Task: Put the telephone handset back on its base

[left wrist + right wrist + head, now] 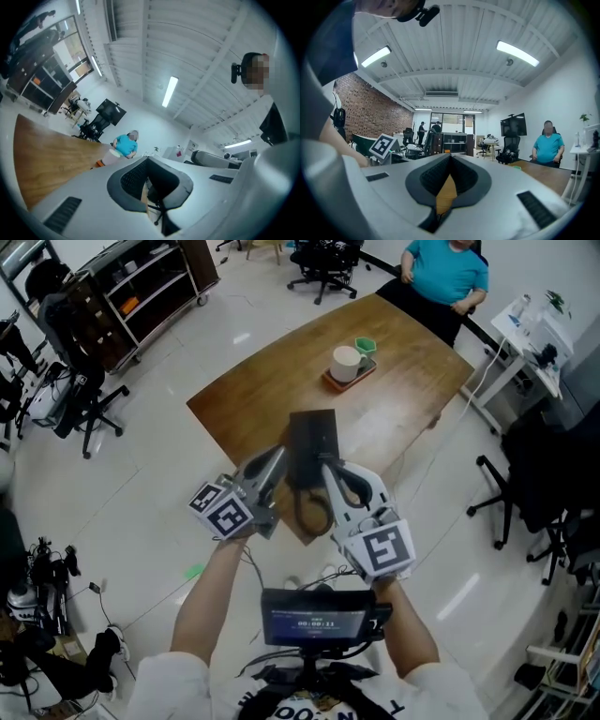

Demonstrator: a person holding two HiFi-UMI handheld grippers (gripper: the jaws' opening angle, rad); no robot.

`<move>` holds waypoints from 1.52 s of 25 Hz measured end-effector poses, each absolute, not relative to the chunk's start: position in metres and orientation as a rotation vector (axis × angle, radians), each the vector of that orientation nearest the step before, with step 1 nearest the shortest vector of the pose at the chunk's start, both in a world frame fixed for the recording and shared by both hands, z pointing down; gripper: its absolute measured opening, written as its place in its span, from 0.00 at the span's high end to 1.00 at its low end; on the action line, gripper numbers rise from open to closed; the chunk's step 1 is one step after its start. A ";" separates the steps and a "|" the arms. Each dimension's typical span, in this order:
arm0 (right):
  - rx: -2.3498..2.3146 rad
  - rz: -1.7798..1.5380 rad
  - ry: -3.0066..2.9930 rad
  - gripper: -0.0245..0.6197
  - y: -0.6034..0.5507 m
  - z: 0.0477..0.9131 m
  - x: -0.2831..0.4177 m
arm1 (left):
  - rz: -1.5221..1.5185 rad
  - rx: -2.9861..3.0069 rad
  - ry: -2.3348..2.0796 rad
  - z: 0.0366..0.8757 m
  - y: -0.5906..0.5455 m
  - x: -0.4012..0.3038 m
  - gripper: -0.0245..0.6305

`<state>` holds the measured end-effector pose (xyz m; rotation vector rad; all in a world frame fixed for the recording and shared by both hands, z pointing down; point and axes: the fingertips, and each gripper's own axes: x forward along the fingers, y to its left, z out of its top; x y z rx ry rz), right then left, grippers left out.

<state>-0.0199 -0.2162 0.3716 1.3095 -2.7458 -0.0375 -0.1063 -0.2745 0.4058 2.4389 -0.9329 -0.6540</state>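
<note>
A black telephone (312,442) lies on the wooden table (394,399) near its front corner, and a dark loop of cord (314,510) hangs from it over the edge. I cannot make out the handset apart from the base. My left gripper (278,457) is just left of the phone and my right gripper (327,465) just right of it, both raised above the table corner. In the left gripper view the left gripper (149,161) is shut with nothing between its pads. The right gripper (450,157) is likewise shut and empty, pointing level across the room.
A white cup (346,363) and a green cup (365,346) stand on an orange tray (336,383) at the table's far side. A person in a teal shirt (448,273) sits behind the far end. Office chairs (525,493) and a shelf cart (150,292) ring the table.
</note>
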 end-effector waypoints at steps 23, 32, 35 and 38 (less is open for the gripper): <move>1.279 -0.145 -2.840 0.95 -0.107 0.321 -0.022 | -0.547 2.748 -1.345 0.290 -0.099 -0.082 0.96; 1.235 -0.175 -2.858 0.96 -0.052 0.315 0.002 | -0.499 2.788 -1.474 0.284 -0.041 -0.053 0.96; 1.227 -0.177 -2.858 0.96 -0.036 0.315 0.008 | -0.482 2.810 -1.520 0.284 -0.026 -0.045 0.96; 1.217 -0.183 -2.855 0.96 -0.025 0.315 0.015 | -0.479 2.809 -1.537 0.285 -0.017 -0.035 0.96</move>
